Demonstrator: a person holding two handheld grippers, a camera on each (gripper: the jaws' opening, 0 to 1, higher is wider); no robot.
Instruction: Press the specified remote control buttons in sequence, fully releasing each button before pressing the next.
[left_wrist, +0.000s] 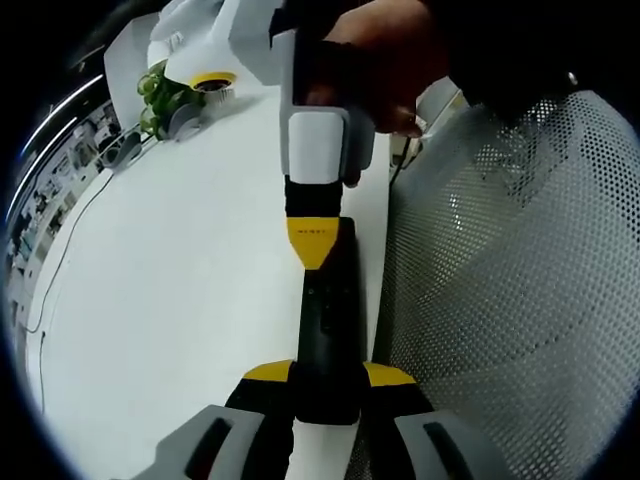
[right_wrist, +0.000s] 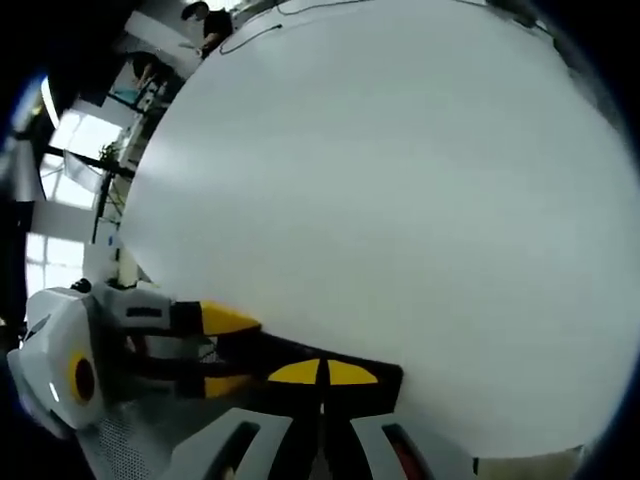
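A black remote control (left_wrist: 326, 305) is held lengthwise over the white table (left_wrist: 170, 290), and my left gripper (left_wrist: 328, 375) is shut on its near end, one yellow tip on each side. From above, my right gripper (left_wrist: 312, 243), held by a hand, comes down with its yellow tips together on the remote's upper face. In the right gripper view the right gripper (right_wrist: 322, 373) is shut, its tips resting on the remote control (right_wrist: 382, 386). The left gripper (right_wrist: 228, 352) reaches in from the left and clamps the remote. The buttons under the tips are hidden.
A grey mesh chair back (left_wrist: 500, 280) stands close along the table's right edge. A green plant (left_wrist: 160, 92) and white objects sit at the table's far end. A thin cable (left_wrist: 70, 240) runs along the left side. The broad white table (right_wrist: 400, 200) stretches ahead.
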